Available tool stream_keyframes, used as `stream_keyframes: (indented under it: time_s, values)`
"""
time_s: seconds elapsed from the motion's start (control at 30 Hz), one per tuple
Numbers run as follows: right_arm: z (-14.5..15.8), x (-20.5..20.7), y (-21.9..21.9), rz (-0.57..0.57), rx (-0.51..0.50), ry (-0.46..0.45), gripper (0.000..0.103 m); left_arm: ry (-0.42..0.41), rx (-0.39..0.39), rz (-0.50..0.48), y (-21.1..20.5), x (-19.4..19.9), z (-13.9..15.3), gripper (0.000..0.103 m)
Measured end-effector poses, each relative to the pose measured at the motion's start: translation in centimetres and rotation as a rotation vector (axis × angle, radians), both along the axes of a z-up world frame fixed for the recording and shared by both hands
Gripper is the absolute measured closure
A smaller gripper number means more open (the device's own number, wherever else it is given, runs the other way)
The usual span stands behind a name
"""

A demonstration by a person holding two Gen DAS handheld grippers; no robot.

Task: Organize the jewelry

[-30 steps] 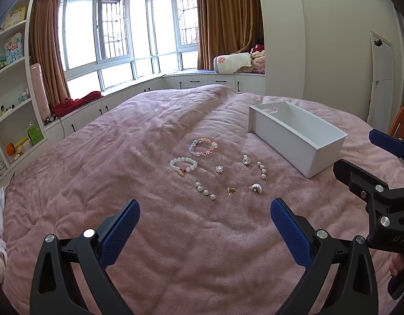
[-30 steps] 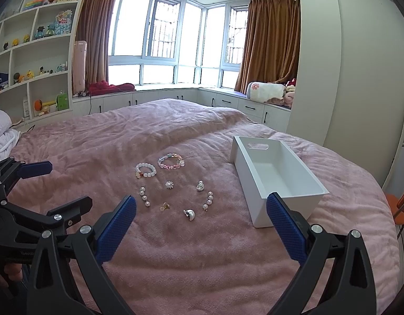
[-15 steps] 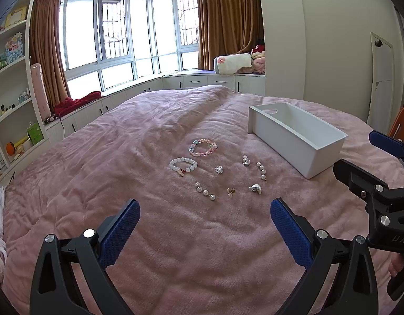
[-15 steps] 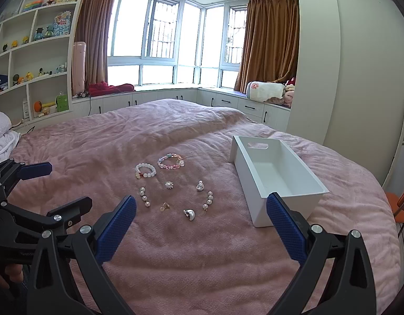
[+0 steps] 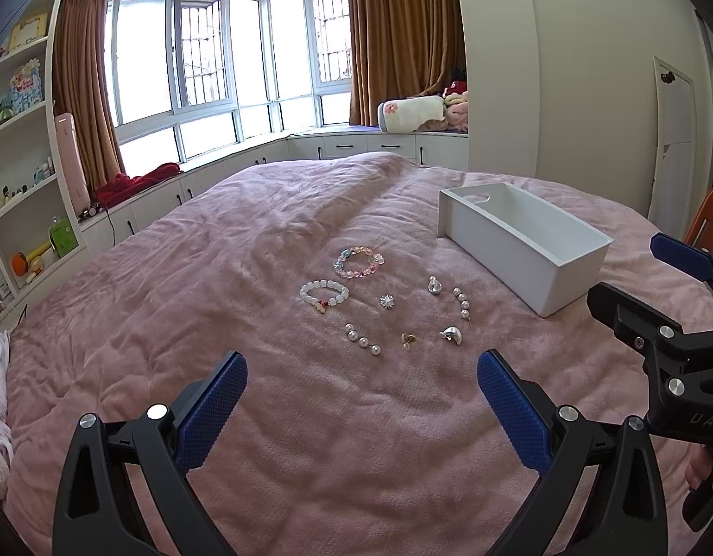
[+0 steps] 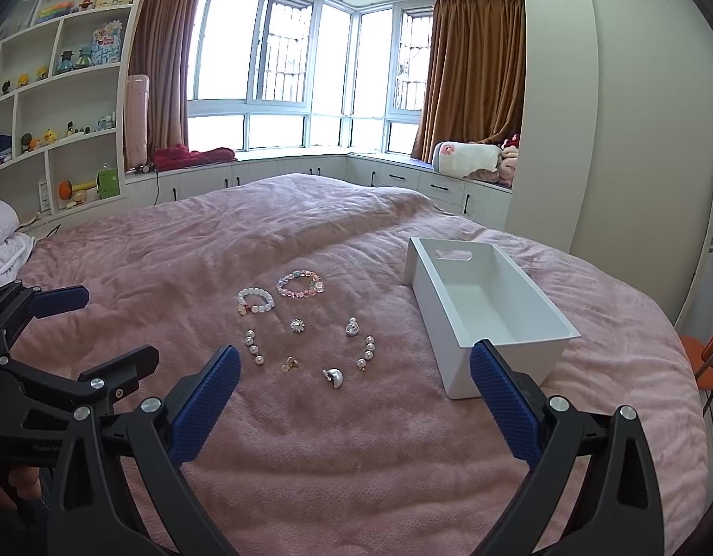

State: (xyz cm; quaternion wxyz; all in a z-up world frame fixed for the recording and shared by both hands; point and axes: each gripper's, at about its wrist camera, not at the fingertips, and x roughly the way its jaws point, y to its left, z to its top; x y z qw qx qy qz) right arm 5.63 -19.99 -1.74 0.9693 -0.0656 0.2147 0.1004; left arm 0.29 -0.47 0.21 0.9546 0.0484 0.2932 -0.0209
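evidently nothing is gripped: the left gripper (image 5: pixel 362 391) and the right gripper (image 6: pixel 355 384) are held wide apart above the pink plush bedspread (image 5: pixel 171 324), near the small beaded bracelets and pearl earrings (image 6: pixel 305 319) laid out in the open, just beside the empty white rectangular plastic bin (image 6: pixel 490 310), probably for a short carry.

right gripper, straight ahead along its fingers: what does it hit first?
Probably the pink blanket, just short of the jewelry. The right gripper is open, empty and tilted down at the bed; nearest pieces on that line are the silver shell earring and gold stud. Depth is uncertain.
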Motion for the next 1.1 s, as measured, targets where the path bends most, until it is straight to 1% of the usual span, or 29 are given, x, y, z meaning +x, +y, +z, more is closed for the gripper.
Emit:
stream_keyframes:
  time_s: [0.13, 0.3, 0.63, 0.87, 1.03, 1.1]
  values:
    - [0.0, -0.1, -0.2, -0.001, 0.003, -0.001, 0.005, -0.001, -0.001, 0.001, -0.2, 0.2, 0.2, 0.002]
    - [-0.2, -0.1, -0.3, -0.002, 0.003, 0.003, 0.005, 0.002, -0.031, 0.0, 0.0, 0.1, 0.7, 0.002]
    - [-0.3, 0.1, -0.3, 0.0, 0.004, 0.012, 0.005, -0.002, -0.029, 0.002, 0.4, -0.1, 0.8, 0.002]
    - [-1.3, 1.0, -0.5, 0.011, 0.021, 0.066, 0.005, 0.029, -0.068, 0.005, 1.0, 0.4, 0.1, 0.002]
    - [-2.5, 2.5, -0.8, 0.05, 0.06, 0.126, 0.005, 0.048, -0.061, 0.003, 1.1, 1.3, -0.7, 0.002]
    - [-3.2, 3.5, -0.9, 0.059, 0.084, 0.154, 0.006, 0.076, -0.061, 0.01, 1.1, 2.4, -1.2, 0.002]
